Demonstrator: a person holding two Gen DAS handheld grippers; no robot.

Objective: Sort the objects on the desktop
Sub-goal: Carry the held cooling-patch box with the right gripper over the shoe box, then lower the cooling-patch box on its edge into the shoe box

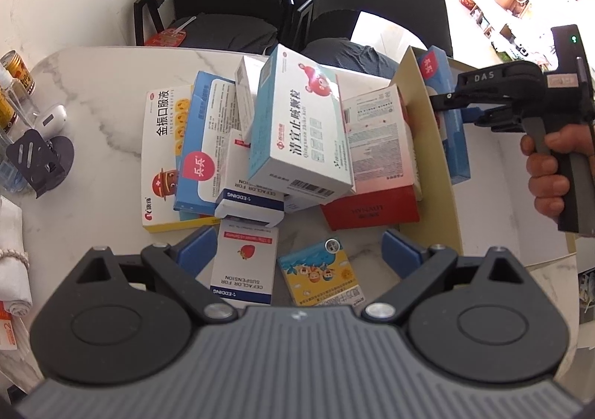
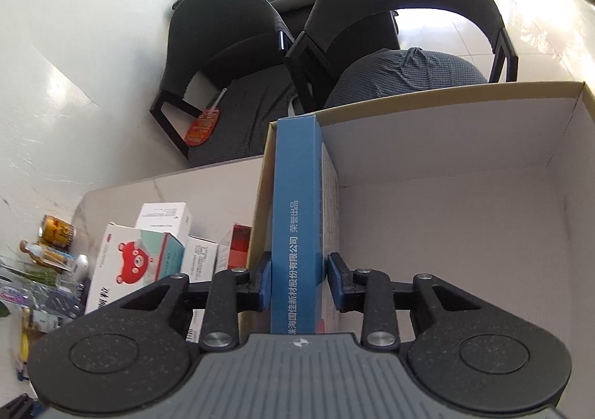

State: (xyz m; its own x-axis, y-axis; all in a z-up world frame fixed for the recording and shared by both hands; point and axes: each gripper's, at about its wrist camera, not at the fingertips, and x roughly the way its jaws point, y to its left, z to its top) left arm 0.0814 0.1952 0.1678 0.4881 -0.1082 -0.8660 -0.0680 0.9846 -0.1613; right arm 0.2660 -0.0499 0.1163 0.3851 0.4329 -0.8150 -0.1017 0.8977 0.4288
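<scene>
Right gripper (image 2: 299, 279), jaws parted around upright blue box (image 2: 297, 218), right pad clear of it, box inside cardboard carton (image 2: 483, 129) against its left wall; left gripper (image 1: 299, 251) spread above medicine boxes (image 1: 297, 129) on surface (image 1: 93, 92); risk: unsupported box toppling.

Left gripper (image 1: 299, 251) spread wide; right gripper (image 2: 299, 279) slightly parted.

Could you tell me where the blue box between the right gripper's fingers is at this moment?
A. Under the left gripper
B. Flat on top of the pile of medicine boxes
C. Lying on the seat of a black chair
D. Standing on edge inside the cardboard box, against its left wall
D: the blue box stands on edge inside the cardboard box, against its left wall, between the fingers of the right gripper.
</scene>
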